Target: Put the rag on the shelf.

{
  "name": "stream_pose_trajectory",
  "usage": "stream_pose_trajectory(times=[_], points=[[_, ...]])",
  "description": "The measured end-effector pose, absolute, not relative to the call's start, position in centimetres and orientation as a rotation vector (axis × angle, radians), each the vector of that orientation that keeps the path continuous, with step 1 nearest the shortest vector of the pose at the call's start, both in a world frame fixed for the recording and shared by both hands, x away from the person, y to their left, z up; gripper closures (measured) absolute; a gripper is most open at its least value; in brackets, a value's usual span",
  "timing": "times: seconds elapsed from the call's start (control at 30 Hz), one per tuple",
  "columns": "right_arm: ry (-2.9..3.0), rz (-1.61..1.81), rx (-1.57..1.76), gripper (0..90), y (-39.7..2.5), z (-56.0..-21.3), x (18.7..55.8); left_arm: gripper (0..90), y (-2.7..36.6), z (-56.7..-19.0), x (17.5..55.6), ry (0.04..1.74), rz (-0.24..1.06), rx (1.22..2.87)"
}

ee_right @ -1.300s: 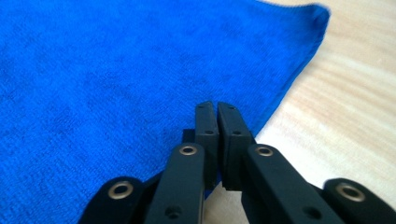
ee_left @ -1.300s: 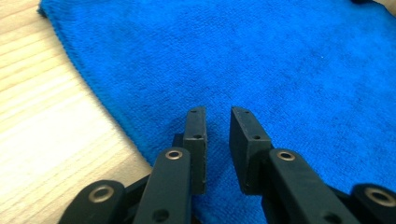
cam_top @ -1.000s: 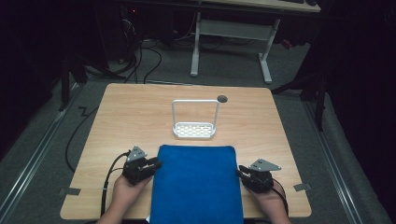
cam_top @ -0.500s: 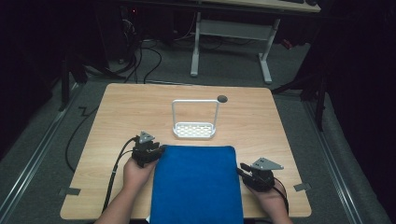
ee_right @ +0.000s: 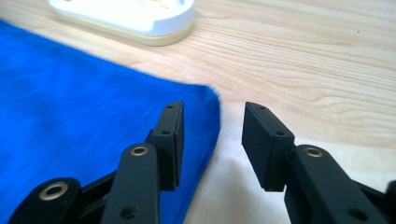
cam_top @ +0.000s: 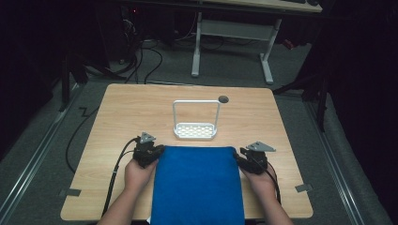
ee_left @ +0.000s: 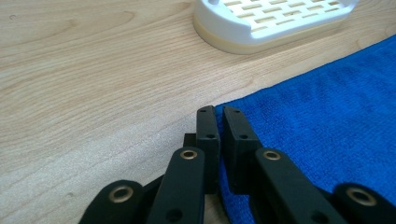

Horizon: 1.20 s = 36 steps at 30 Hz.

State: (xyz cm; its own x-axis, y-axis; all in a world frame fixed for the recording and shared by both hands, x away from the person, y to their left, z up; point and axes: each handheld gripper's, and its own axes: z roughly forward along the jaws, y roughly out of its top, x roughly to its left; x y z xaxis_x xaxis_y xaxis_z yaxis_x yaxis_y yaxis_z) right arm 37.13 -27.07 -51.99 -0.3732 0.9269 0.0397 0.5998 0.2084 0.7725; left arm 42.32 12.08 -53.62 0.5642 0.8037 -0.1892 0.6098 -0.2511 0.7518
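A blue towel [cam_top: 197, 187] lies flat on the wooden table [cam_top: 141, 108], its near end at the table's front edge. My left gripper [cam_top: 157, 152] is at the towel's far left corner. In the left gripper view its jaws [ee_left: 218, 112] are pressed nearly together, with the edge of the towel [ee_left: 327, 107] caught between them. My right gripper [cam_top: 237, 157] is at the far right corner. In the right gripper view it [ee_right: 215, 109] stands open astride the towel's [ee_right: 84, 93] edge, one jaw over cloth, the other over bare wood.
A white slotted rack [cam_top: 195, 130] with a tall wire handle stands just beyond the towel's far edge, close to both grippers [ee_left: 275, 23] [ee_right: 126, 14]. A dark round hole [cam_top: 223, 99] sits farther back. Cables trail off the left gripper. Desk legs stand beyond the table.
My left gripper has moved forward along the towel's left edge to its far corner. The right gripper has shifted slightly forward to the far right corner.
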Motion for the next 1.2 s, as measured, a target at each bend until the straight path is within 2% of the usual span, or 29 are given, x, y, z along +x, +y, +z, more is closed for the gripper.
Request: stream_pose_trajectory(times=[0.07, 0.13, 0.3, 0.37, 0.67, 1.2], points=[[2.085, 0.973, 1.45, 62.6, -26.5, -52.6, 38.9, 86.5, 12.1, -53.6, 42.3, 1.134, 0.287, 1.965], [2.096, 0.971, 1.456, 64.0, -26.3, -52.7, 39.1, 86.6, 12.2, -53.6, 42.3, 1.13, 0.283, 1.971], [2.106, 0.893, 1.429, 83.7, -25.3, -52.7, 39.3, 87.4, 12.1, -53.6, 42.2, 1.12, 0.294, 1.982], [2.107, 0.884, 1.417, 87.8, -25.2, -52.7, 39.2, 87.8, 12.1, -53.6, 42.1, 1.109, 0.292, 1.987], [2.057, 0.965, 1.371, 88.2, -25.1, -52.7, 37.7, 88.2, 12.1, -53.4, 41.5, 1.062, 0.319, 1.98], [1.977, 1.139, 1.283, 88.2, -25.7, -50.1, 36.1, 88.2, 13.5, -50.9, 39.3, 0.997, 0.396, 1.83]])
